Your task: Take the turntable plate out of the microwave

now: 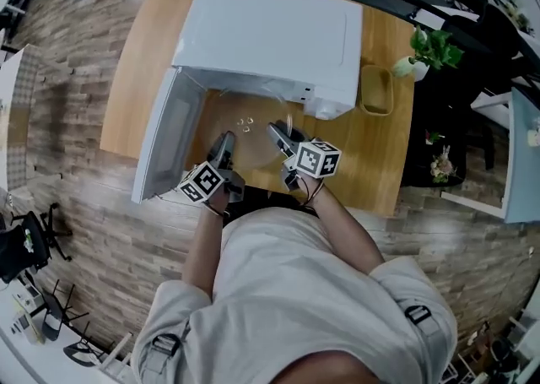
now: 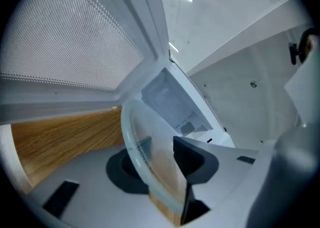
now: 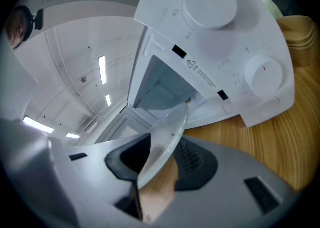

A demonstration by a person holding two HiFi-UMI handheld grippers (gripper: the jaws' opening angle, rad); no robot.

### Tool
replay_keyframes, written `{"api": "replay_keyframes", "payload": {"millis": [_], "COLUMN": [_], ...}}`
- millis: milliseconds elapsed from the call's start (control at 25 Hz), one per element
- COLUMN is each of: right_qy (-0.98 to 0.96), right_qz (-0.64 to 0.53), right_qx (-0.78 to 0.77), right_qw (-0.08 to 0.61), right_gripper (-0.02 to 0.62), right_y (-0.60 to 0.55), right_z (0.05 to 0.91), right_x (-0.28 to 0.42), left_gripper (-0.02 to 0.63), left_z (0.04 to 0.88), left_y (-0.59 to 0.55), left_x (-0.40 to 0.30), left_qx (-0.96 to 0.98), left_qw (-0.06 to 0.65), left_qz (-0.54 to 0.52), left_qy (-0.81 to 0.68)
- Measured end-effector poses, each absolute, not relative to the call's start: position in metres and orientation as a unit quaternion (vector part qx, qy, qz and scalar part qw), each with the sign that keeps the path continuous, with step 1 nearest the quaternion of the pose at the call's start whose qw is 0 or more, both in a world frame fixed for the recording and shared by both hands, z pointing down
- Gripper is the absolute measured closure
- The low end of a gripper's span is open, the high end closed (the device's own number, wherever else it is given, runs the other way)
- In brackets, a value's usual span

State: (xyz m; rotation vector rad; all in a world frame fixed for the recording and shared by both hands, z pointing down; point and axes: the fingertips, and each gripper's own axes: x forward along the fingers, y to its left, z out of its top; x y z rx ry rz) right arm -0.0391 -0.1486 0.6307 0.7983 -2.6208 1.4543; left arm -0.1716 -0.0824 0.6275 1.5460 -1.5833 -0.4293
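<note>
Your light wooden tabletop (image 1: 380, 163) carries the boxy white microwave (image 1: 270, 36), its door (image 1: 164, 133) open toward the left edge. The clear round glass turntable plate (image 1: 253, 144) is held before the opening. Your left gripper (image 1: 224, 144) pinches its left rim, and your right gripper (image 1: 283, 136) pinches its right.

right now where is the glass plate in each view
Head view: glass plate at centre, just in front of the open microwave.
Left gripper view: lower centre, edge-on between the jaws.
Right gripper view: lower centre, edge-on between the jaws.
Shared landmark: the microwave's open cavity, beyond the plate in all three.
</note>
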Motion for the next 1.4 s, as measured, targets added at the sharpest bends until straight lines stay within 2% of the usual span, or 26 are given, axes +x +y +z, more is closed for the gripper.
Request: {"api": "replay_keyframes", "payload": {"millis": [760, 1400], "right_qy": [-0.883, -0.895], "right_qz": [0.438, 0.409], "right_qx": [0.162, 0.176], "right_qw": [0.039, 0.028], "right_gripper": [0.448, 0.451], "right_y": [-0.097, -0.048], "right_z": [0.592, 0.555], "right_x": [-0.058, -0.060], "left_gripper": [0.446, 0.445], "left_z": [0.589, 0.559], "left_y": [-0.007, 0.039], "left_x": [-0.173, -0.179], "left_qx": [0.574, 0.592], "left_qw": [0.380, 0.365], "left_qz": [-0.226, -0.251], "left_qy": [-0.689, -0.673]}}
